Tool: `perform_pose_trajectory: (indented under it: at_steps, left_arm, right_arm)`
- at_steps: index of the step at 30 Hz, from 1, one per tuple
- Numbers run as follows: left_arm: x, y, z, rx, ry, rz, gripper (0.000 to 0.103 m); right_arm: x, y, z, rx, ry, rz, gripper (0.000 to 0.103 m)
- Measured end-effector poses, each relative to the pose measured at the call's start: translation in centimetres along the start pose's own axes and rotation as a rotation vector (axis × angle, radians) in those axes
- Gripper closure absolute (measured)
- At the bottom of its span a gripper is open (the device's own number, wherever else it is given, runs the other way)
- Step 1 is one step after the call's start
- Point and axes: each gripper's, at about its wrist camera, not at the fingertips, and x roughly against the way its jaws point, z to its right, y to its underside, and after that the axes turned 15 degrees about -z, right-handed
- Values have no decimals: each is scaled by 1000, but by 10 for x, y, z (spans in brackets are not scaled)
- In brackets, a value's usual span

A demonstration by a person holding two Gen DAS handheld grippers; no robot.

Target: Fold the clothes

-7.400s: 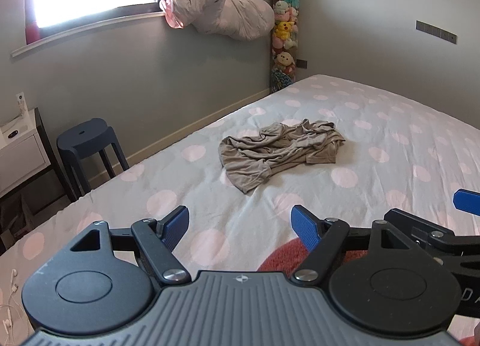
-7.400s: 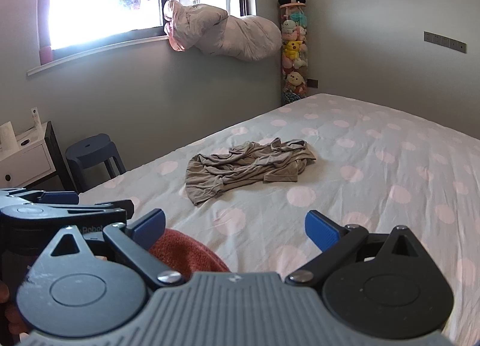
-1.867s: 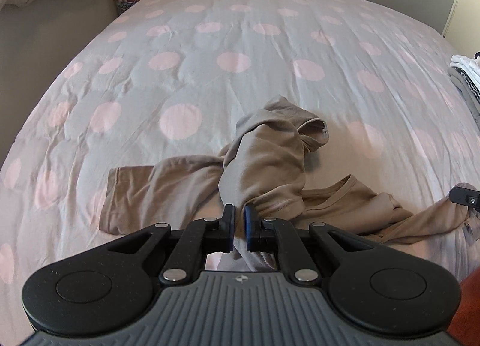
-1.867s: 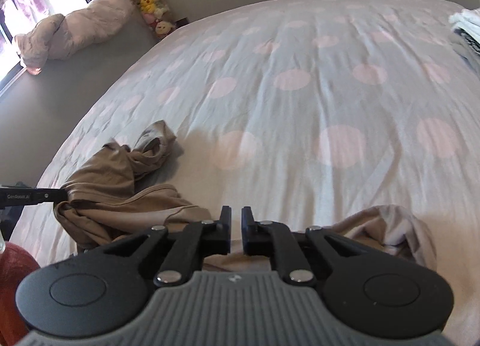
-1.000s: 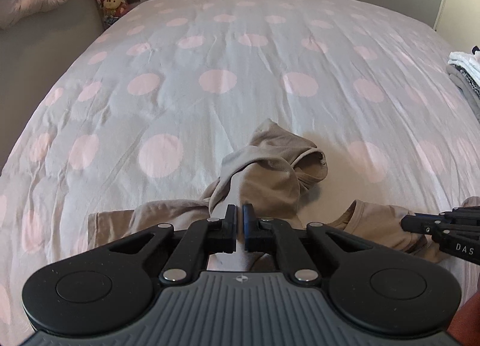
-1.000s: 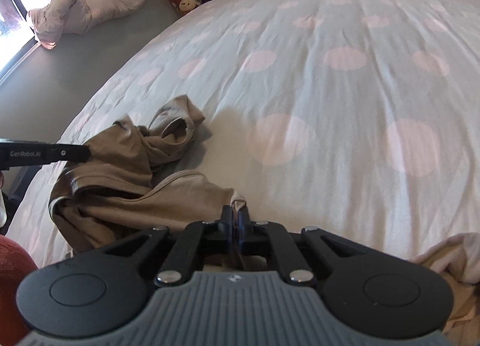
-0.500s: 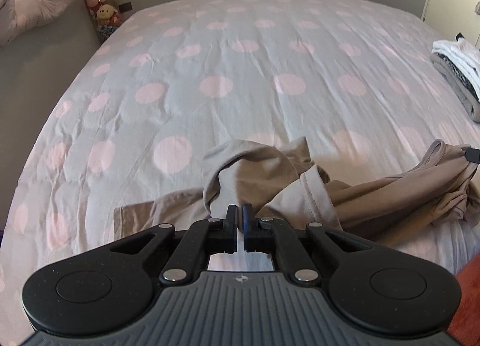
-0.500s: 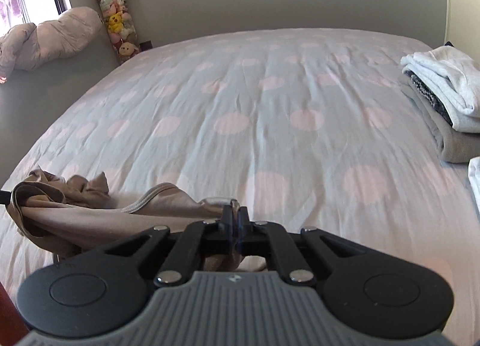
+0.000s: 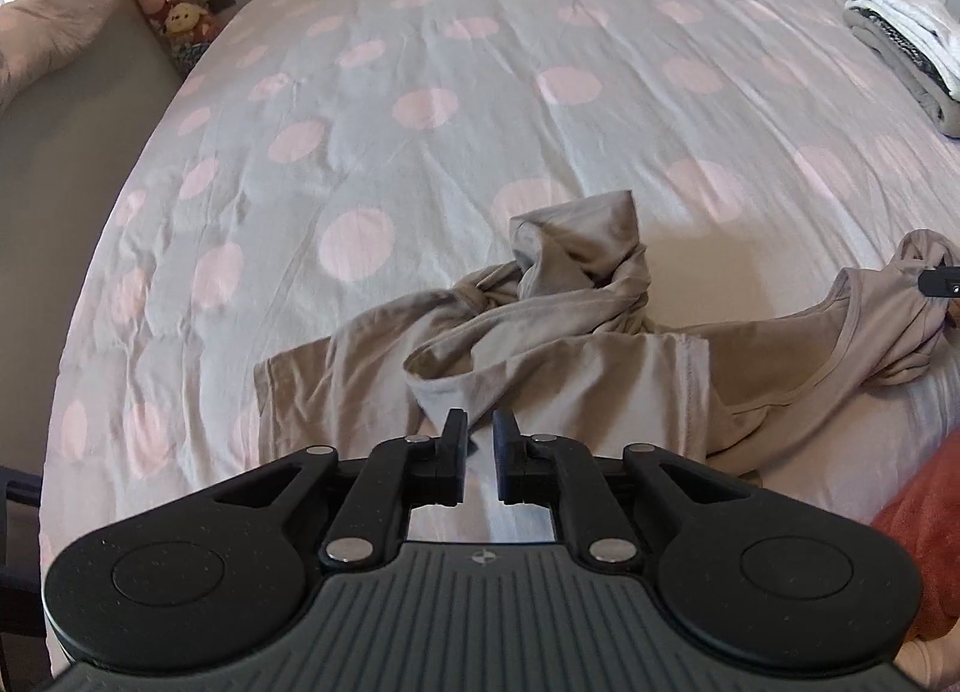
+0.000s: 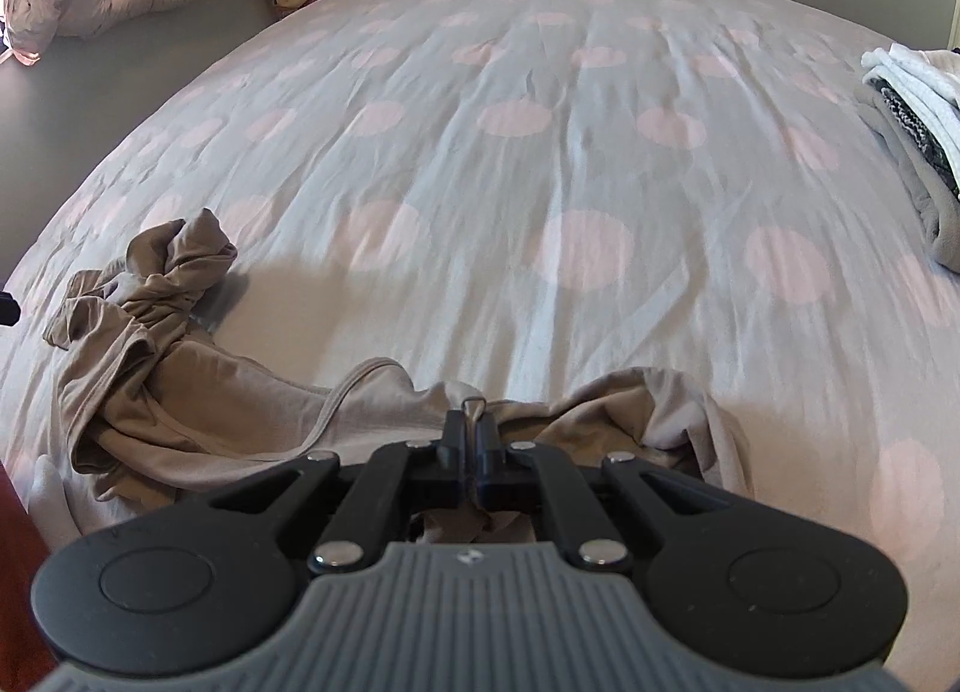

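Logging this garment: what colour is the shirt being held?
Plain taupe-beige shirt, no pattern; clearest in the left wrist view.

The shirt (image 9: 540, 356) is thin, soft, matt tan cloth, creased. The sheet (image 9: 420, 62) is matt, wrinkled cotton-like cloth. Both grippers, left (image 9: 478, 440) and right (image 10: 469, 440), look like matt black plastic with shiny metal rivets and ribbed grey bases.

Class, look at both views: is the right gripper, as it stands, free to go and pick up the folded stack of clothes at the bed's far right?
Probably not yet. The right gripper is shut on the beige shirt, so it must let go first; the open bedspread toward the folded stack is otherwise unobstructed.
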Motion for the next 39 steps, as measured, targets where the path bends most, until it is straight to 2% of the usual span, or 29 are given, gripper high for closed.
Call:
perform_pose_trajectory:
  at_steps: [4,7,12,13,15,16,18,19,20,22,27,31,34,36,39]
  left_arm:
    - [-8,-19,16,-42,39,29,82]
    - [-17,-34,28,-77,59,46,73]
    - [-37,-56,54,-164,69,66,68]
    - [-43,-59,58,-179,66,62,64]
    - [-56,-66,65,-198,52,40,64]
    - [-62,-69,67,-197,42,24,64]
    - [-72,-71,66,-184,47,-7,74]
    - [-77,-71,65,-176,53,-22,90]
    - [-80,-71,63,-161,58,-26,96]
    - [-77,-71,54,-122,69,-1,99]
    - [-36,-78,27,-29,64,130,100]
    - [8,-84,2,50,66,253,101]
    - [34,-84,-13,77,67,316,101]
    - [35,-81,-20,77,54,300,101]
    - [23,-72,-27,64,15,222,101]
  right_arm:
    - [1,1,1,-13,-17,9,99]
    - [0,2,2,-21,-27,14,99]
    - [-3,1,2,-16,-27,14,98]
    - [-4,1,3,-17,-29,13,98]
    - [-5,0,4,-24,-36,10,98]
    - [-6,0,5,-28,-39,9,98]
    - [-7,0,6,-33,-44,10,98]
    - [-7,0,6,-34,-46,11,98]
    - [-7,0,7,-36,-47,12,98]
    - [-5,0,7,-38,-44,27,98]
    - [13,-4,11,-58,-19,106,99]
    - [36,-17,16,-47,74,211,99]
    - [57,-30,27,-78,122,290,99]
    - [64,-36,32,-87,144,312,99]
    - [56,-37,34,-77,149,270,99]
